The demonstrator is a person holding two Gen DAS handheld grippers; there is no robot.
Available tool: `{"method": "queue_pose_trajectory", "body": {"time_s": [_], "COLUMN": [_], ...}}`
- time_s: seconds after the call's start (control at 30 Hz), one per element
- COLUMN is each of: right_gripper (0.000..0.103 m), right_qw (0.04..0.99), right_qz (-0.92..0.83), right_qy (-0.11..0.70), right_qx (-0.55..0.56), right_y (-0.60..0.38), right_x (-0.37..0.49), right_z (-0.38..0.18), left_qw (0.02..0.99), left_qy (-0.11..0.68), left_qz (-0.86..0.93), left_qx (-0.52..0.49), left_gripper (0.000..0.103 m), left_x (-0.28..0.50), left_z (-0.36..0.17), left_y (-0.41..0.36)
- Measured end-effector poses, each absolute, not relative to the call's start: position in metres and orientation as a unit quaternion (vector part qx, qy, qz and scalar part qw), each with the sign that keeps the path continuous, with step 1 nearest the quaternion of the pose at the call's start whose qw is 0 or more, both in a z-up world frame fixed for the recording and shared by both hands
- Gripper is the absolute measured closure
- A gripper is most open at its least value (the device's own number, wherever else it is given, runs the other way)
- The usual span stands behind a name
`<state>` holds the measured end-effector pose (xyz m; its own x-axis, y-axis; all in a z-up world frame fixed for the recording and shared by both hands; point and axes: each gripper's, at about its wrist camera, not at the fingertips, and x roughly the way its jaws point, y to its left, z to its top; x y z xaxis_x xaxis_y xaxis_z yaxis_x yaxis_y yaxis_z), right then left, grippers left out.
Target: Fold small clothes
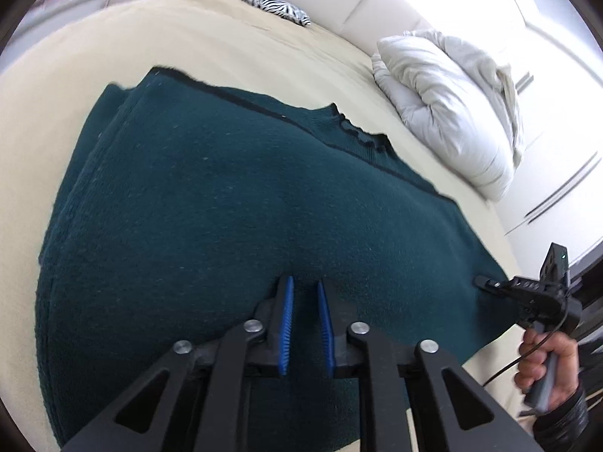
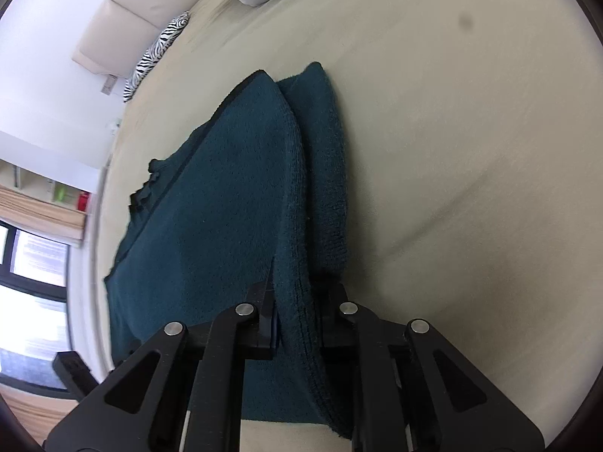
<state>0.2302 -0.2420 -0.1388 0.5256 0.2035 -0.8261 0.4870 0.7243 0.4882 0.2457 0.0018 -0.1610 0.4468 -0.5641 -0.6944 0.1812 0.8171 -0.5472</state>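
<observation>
Lying spread on the beige bed sheet (image 1: 233, 37), the dark teal knitted sweater (image 1: 211, 203) is partly folded already: one side has been turned in, leaving a doubled band along that edge, plain in the right wrist view. The left claw (image 1: 303, 290) sits low over the near hem, its blue ribbed pads (image 1: 287, 324) drawn close with a narrow gap showing between them; whether they nip the knit at the tips I cannot tell for sure, though the tips press into it. The right claw (image 2: 297, 301) is pinching the thick folded edge of the sweater, the cloth standing up between its black fingers. A person's hand (image 1: 546, 365) grips that tool's handle at the sweater's far corner. A crumpled white duvet (image 1: 448, 105) and a zebra-striped cushion (image 1: 260, 2) lie well apart near the headboard.

By my reading, the step in hand is taking hold of the hem at two points for a crosswise fold. Next, both claws should lift together and carry the hem toward the collar, keeping the edge taut and level so the layers do not slip.
</observation>
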Motion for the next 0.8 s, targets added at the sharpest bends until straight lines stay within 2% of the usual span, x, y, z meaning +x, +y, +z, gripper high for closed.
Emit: {"method": "queue_pose_trajectory", "body": {"time_s": [0.1,0.2,0.27,0.3,0.43,0.5,0.8], "right_gripper": [0.092,0.092,0.092,0.092,0.092,0.092,0.092], "right_qw": [0.819,0.863,0.887,0.890,0.872,0.865,0.878], "right_qz": [-0.125,-0.103,-0.052,-0.011,0.089,0.101,0.102], "right_qy": [0.486,0.471,0.457,0.455,0.457,0.462,0.415], "right_qx": [0.278,0.152,0.046,0.002,-0.148,-0.167,-0.216], "right_y": [-0.206,-0.134,-0.064,-0.025,0.086,0.104,0.112], "right_x": [0.246,0.271,0.284,0.289,0.290,0.289,0.276], "right_z": [-0.112,-0.071,-0.051,-0.050,-0.081,-0.097,-0.103], "left_qw": [0.824,0.832,0.831,0.831,0.823,0.821,0.792], "left_qy": [0.467,0.440,0.424,0.421,0.424,0.422,0.463], "left_qz": [-0.224,-0.208,-0.195,-0.191,-0.208,-0.215,-0.244], "left_qx": [-0.228,-0.266,-0.302,-0.308,-0.318,-0.318,-0.313], "left_gripper": [0.087,0.065,0.058,0.055,0.053,0.042,0.038], "left_x": [0.243,0.239,0.241,0.242,0.248,0.251,0.300], "left_z": [-0.153,-0.144,-0.139,-0.138,-0.132,-0.129,-0.124], "left_y": [0.018,0.047,0.072,0.078,0.086,0.082,0.039]}}
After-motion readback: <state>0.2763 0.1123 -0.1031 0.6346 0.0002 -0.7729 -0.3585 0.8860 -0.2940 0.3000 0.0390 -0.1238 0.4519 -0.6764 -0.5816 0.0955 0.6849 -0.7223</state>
